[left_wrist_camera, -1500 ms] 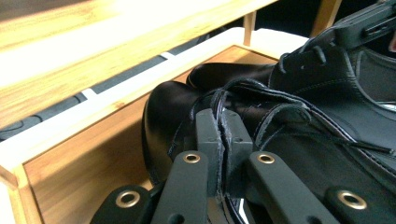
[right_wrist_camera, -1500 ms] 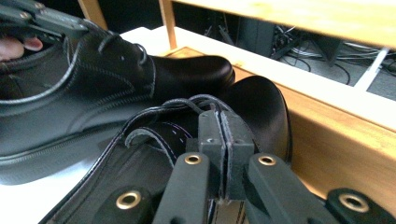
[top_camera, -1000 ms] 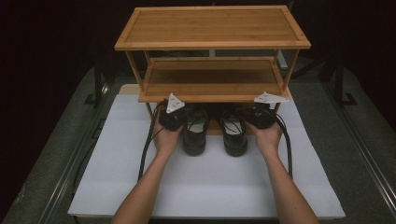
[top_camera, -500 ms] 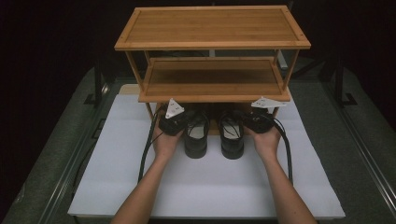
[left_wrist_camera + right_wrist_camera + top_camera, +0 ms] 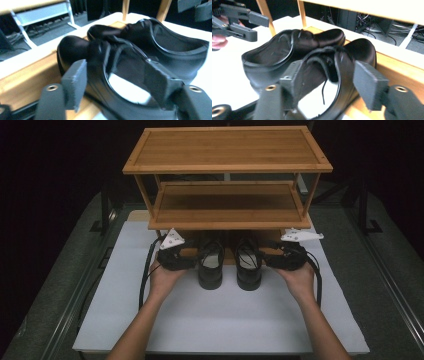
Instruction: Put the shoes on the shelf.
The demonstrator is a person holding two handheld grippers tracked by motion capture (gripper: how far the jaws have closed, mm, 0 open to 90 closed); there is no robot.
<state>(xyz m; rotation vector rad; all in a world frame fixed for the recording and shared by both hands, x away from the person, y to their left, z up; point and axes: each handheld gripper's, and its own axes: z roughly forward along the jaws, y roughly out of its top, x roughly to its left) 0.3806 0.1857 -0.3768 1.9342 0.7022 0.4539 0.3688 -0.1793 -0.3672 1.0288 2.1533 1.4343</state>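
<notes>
A white board (image 5: 220, 320) covers the table (image 5: 380, 285) and bears a two-tier wooden rack (image 5: 227, 150). Two black shoes (image 5: 210, 267) stand side by side, toes resting on the rack's lowest slat (image 5: 387, 65), just beyond the gripper fingers (image 5: 75, 82).

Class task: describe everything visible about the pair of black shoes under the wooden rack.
The pair of black shoes looks like glossy leather, laced, with pale insoles. They stand side by side and upright, toes tucked under the wooden rack on its bottom board, heels out over the white mat. The left gripper and right gripper flank them, fingers apart, having just opened.
</notes>
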